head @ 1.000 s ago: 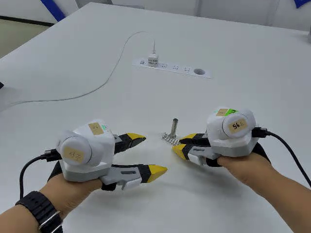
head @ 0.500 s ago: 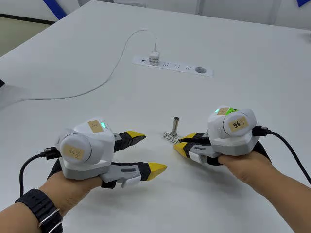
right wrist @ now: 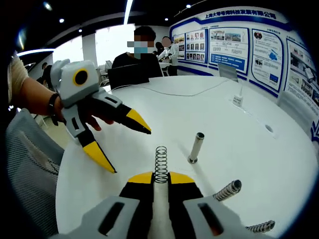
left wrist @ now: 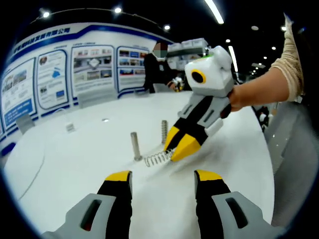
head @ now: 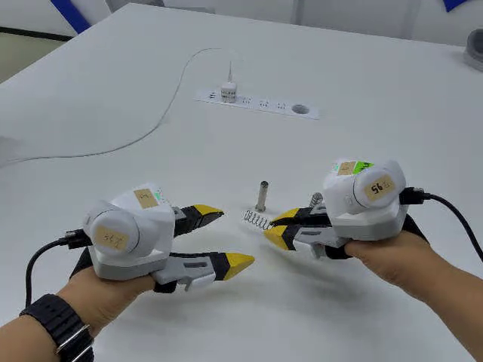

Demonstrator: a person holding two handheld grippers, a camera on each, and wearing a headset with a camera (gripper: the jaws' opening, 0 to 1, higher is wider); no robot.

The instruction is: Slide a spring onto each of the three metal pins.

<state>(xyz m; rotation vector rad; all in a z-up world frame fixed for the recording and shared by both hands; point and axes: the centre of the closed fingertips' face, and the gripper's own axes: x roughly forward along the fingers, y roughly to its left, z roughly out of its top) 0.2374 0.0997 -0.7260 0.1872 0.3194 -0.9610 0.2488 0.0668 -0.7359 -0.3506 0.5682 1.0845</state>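
Evidently the right gripper had its jaws closed on one end of a small silvery coil spring, which ran straight out ahead of them, roughly level with the white bench. The bare upright metal pin stood just beyond the spring's free end and a little to one side. The spring's long axis therefore passed the pin's foot rather than lining up with it. The pin's axis was vertical and the spring's nearly flat, so I judged that the next move turned on tipping the spring upright and bringing its open end over the pin's top. The left gripper sat on the person's side of that pin, farther from it than the right, with its jaws spread wide and empty. Two more pins beside the bare one seemed already to carry springs (hard to be sure).
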